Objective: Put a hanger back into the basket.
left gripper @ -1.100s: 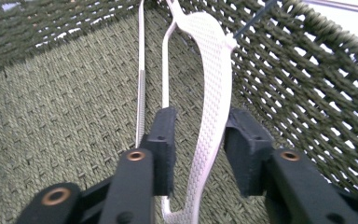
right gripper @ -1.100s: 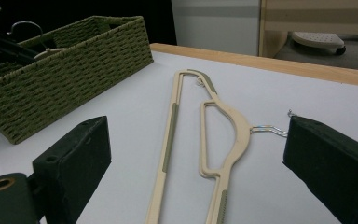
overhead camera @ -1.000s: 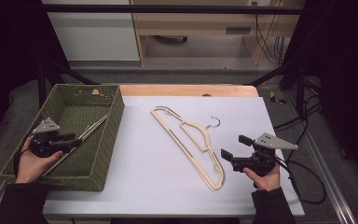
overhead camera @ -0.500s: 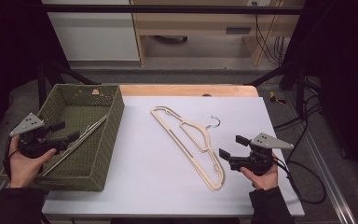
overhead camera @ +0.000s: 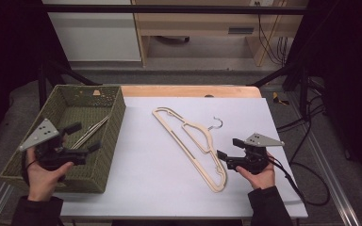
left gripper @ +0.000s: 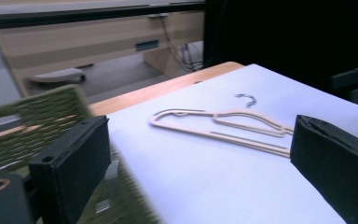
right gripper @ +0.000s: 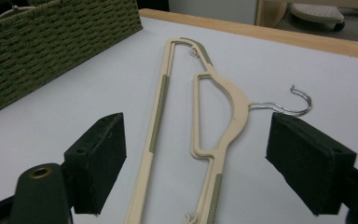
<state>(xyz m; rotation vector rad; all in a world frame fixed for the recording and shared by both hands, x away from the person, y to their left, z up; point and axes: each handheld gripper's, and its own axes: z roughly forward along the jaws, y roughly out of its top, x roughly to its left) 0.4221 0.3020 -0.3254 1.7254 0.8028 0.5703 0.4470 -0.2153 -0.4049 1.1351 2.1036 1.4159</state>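
Now both my grippers hang empty, hanger flat on table.
Left gripper (overhead camera: 81,137) jaws just opened wide over the green basket (overhead camera: 115,115); right gripper (overhead camera: 227,148) jaws, wide but closing a little, sit beside the beige hanger (overhead camera: 195,141), not touching.

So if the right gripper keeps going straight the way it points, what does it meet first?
The right gripper would most likely meet the cream hanger, lying flat on the table just ahead between its open jaws. How low the jaws ride is hard to judge.
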